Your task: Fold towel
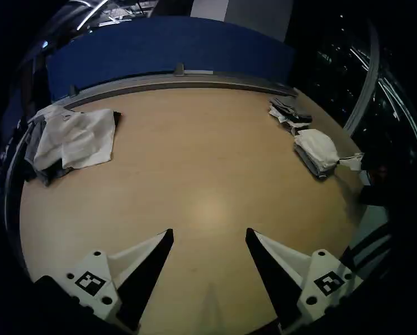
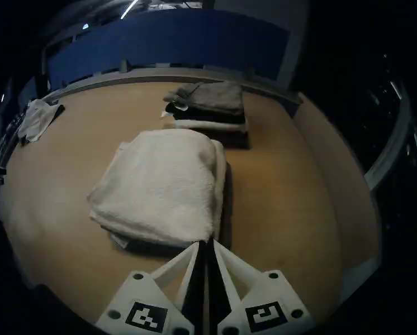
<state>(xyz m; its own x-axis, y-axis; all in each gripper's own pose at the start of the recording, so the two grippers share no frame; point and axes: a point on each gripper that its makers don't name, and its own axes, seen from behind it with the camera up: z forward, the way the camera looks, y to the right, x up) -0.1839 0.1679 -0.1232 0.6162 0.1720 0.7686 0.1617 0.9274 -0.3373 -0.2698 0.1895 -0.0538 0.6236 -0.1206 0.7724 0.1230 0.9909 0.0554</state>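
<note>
In the right gripper view a folded white towel (image 2: 161, 187) lies on the wooden table (image 2: 281, 201), on top of another folded cloth whose edge peeks out beneath it. My right gripper (image 2: 207, 244) is shut with nothing between its fingers, its tips at the towel's near edge. In the left gripper view my left gripper (image 1: 208, 234) stands open over bare table (image 1: 208, 167), holding nothing. The same folded white towel (image 1: 318, 148) shows at the far right. A loose heap of white and grey towels (image 1: 74, 139) lies at the far left.
Behind the folded towel sits a stack of folded grey, dark and white cloths (image 2: 211, 106); the same stack (image 1: 289, 113) appears at the back right. A blue partition (image 1: 169, 50) runs along the table's far edge. The unfolded heap (image 2: 36, 118) lies far left.
</note>
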